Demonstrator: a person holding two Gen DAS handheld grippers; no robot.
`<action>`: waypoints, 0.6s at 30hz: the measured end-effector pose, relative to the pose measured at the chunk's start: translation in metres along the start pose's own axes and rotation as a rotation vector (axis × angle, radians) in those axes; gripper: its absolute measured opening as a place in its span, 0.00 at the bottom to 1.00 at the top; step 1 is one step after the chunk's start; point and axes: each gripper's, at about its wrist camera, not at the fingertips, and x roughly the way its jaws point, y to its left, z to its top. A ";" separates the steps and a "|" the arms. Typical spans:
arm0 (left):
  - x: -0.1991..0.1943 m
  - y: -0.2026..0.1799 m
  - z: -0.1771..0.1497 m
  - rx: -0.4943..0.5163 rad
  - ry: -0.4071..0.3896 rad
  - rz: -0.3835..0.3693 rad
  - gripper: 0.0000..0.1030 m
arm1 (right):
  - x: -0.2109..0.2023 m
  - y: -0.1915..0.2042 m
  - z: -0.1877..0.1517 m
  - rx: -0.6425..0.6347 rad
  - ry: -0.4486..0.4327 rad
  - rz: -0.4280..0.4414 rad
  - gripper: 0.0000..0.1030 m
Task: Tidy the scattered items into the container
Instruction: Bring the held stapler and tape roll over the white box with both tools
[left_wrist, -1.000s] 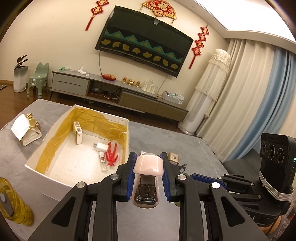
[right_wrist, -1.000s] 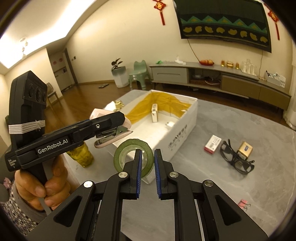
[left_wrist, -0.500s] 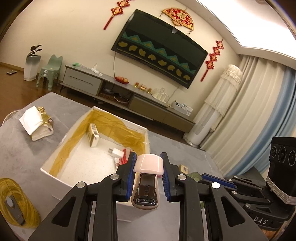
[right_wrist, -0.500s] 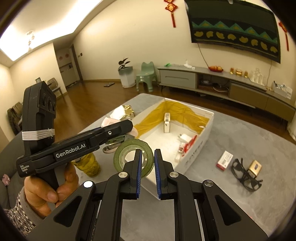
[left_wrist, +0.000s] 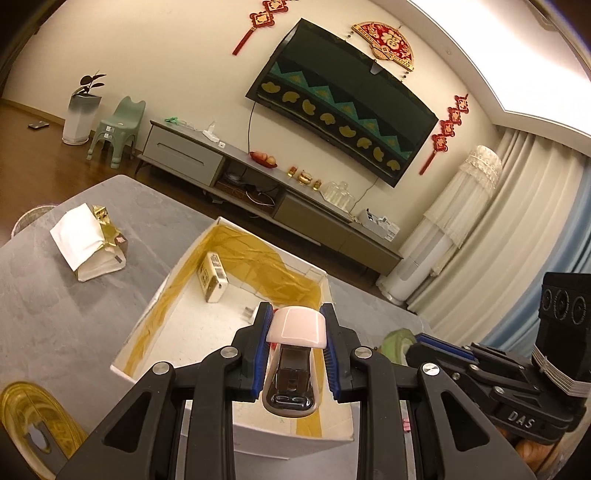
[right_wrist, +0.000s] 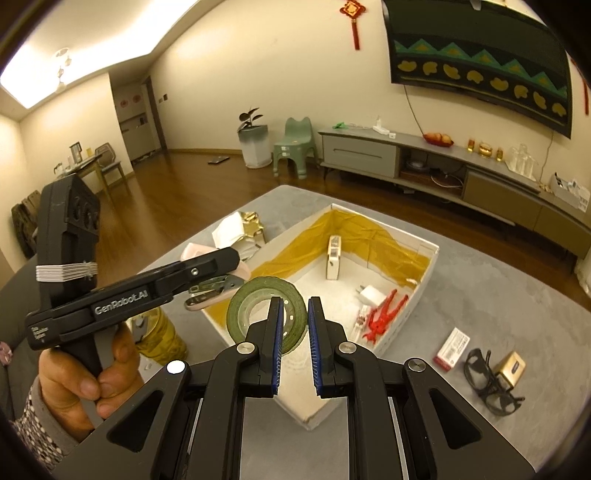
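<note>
My left gripper (left_wrist: 295, 317) is shut on a pink stapler (left_wrist: 295, 332), held nose-forward over the near end of the white box (left_wrist: 269, 247), whose walls are lined with yellow tape. My right gripper (right_wrist: 294, 310) is shut on one side of a green tape roll (right_wrist: 251, 299), above the box's (right_wrist: 424, 291) near corner. In the right wrist view the stapler (right_wrist: 210, 299) hangs just left of the roll. The box floor holds a white power bank (right_wrist: 334, 258), a white plug (right_wrist: 369, 295) and a red figure (right_wrist: 386, 314).
On the grey table right of the box lie a small red-and-white carton (right_wrist: 452, 347), black glasses (right_wrist: 484, 373) and a gold box (right_wrist: 511, 367). A yellow tape roll (left_wrist: 29, 424) sits near left, a white-and-gold packet (left_wrist: 88, 243) far left. A person's hand (right_wrist: 85, 384) holds the left gripper.
Both grippers have moved forward and up, over the box's near end, each keeping its load. The items inside the box have not moved.
</note>
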 end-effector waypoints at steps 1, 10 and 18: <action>0.001 0.001 0.002 -0.002 0.000 0.001 0.26 | 0.003 0.000 0.003 -0.004 0.003 0.000 0.13; 0.018 0.009 0.013 -0.025 0.012 0.018 0.26 | 0.029 -0.010 0.021 -0.013 0.037 -0.001 0.13; 0.041 0.019 0.019 -0.064 0.054 0.049 0.26 | 0.057 -0.022 0.037 -0.020 0.085 -0.016 0.13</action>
